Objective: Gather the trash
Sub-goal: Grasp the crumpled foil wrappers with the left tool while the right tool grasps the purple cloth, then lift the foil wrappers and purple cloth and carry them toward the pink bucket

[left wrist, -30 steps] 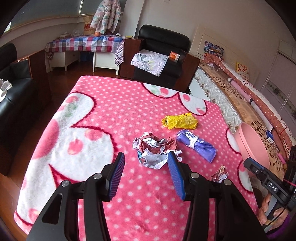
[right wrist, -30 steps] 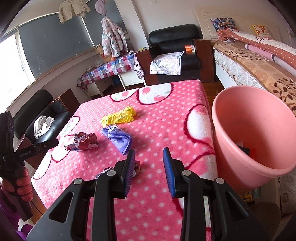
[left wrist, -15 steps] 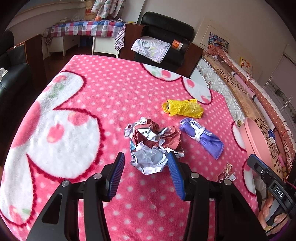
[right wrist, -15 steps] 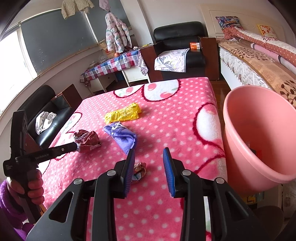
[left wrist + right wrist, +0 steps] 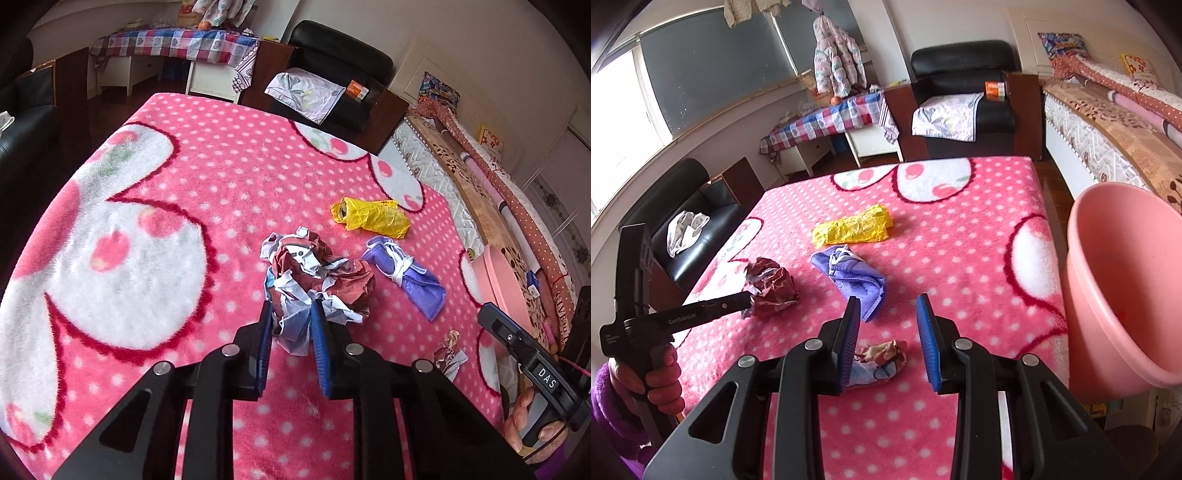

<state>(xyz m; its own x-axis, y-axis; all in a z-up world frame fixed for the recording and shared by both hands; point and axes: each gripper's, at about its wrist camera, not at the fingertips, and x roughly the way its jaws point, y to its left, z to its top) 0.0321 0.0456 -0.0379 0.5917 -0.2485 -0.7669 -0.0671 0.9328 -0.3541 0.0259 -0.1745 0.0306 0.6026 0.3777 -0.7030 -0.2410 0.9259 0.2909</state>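
Left claw [image 5: 291,328] w/ blue ribbed pads has just been closing and now pinches the near white-and-blue edge of the crumpled maroon-and-white paper wad [image 5: 317,277]; pads press the paper from both sides, the rest of the wad bulging out toward 12 o'clock of the claw, resting on the pink polka-dot fleece blanket [image 5: 221,184] that covers the table. In the right wrist view the same wad [image 5: 772,284] sits at the tip of the left claw, at approx 10 o'clock from the right claw [image 5: 888,332]. Right claw is part open, nothing gripped; the small crumpled brown-and-blue wrapper [image 5: 879,360] lies on the blanket between and under its pads, not touched as far as can be seen. Purple folded cloth w/ white string [image 5: 406,277] lies at 2 o'clock of the left claw, just beside the wad; yellow crinkled plastic bag [image 5: 373,218] beyond it at 1 o'clock, apart from both. Pink plastic bucket [image 5: 1115,280] stands off the table's edge at 3 o'clock of the right claw, rim tilted toward the cam. A hand [image 5: 659,380] in a purple fuzzy sleeve grips the left claw's handle at 8 o'clock in the right wrist view.
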